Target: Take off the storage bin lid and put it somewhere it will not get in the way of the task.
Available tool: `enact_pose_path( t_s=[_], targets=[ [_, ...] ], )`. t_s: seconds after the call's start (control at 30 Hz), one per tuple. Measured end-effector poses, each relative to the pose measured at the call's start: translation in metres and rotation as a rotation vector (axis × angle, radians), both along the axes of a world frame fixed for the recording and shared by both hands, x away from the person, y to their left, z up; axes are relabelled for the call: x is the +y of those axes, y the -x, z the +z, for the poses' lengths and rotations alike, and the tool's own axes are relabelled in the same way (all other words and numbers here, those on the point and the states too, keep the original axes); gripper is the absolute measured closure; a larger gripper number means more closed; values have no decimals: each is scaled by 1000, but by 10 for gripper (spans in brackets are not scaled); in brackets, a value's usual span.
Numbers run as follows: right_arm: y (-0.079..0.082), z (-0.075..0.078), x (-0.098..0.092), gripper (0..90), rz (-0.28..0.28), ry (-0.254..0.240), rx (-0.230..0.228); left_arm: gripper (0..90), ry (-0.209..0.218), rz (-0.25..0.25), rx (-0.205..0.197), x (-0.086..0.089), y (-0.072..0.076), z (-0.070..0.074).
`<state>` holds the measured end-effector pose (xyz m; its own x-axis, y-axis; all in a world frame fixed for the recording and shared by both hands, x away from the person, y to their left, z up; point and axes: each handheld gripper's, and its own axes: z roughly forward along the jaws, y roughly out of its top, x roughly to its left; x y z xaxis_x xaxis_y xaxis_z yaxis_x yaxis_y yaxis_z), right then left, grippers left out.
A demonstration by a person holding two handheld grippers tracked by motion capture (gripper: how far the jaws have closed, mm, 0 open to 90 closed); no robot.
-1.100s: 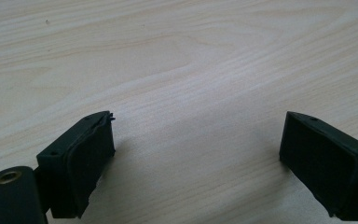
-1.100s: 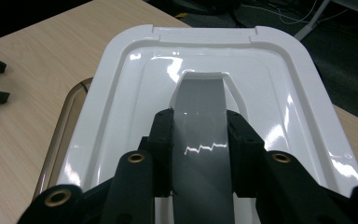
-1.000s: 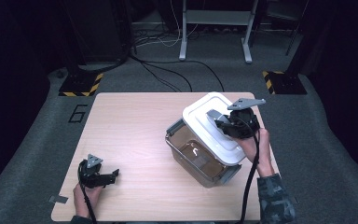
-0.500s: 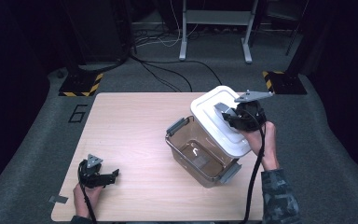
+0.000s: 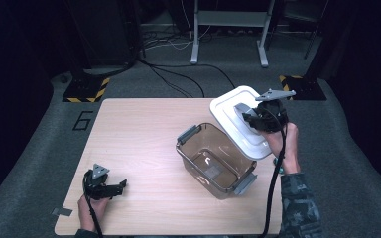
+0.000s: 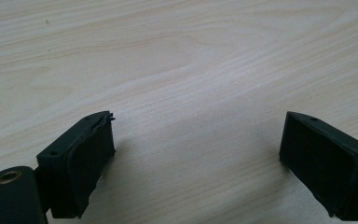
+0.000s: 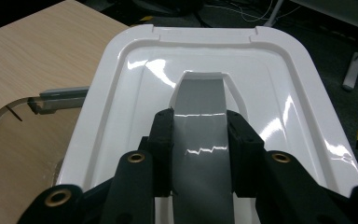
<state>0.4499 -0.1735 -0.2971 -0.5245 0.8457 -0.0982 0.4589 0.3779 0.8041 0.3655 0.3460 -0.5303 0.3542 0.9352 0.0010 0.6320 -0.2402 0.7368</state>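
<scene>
A clear brown plastic container (image 5: 217,161) with grey side latches stands open on the right half of the wooden table (image 5: 139,129). My right gripper (image 5: 250,119) is shut on the grey handle (image 7: 200,135) of the white lid (image 5: 238,121), holding the lid tilted above the container's far right corner. In the right gripper view the white lid (image 7: 205,93) fills the frame, with the container's rim (image 7: 9,121) at the left. My left gripper (image 5: 119,186) rests near the table's front left corner, open with nothing between its fingers (image 6: 81,161).
Dark grey floor surrounds the table. Cables (image 5: 178,79), a metal stand (image 5: 228,29) and yellow-black striped base plates (image 5: 87,89) lie beyond the far edge. A "6" mark (image 5: 82,120) is on the floor at the left. Bare wood spans the table's left and middle.
My right gripper has lifted the white lid off the container and carried it to the right and away, leaving the container uncovered. The left gripper has stayed put.
</scene>
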Motion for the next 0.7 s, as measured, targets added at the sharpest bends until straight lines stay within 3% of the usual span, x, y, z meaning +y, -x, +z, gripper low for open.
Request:
enact_pose_path(
  t_s=[0.7],
  targets=[
    [-35,-13,-21,671,-85,3,-3,95,1,0,3,0,0,0]
  ],
)
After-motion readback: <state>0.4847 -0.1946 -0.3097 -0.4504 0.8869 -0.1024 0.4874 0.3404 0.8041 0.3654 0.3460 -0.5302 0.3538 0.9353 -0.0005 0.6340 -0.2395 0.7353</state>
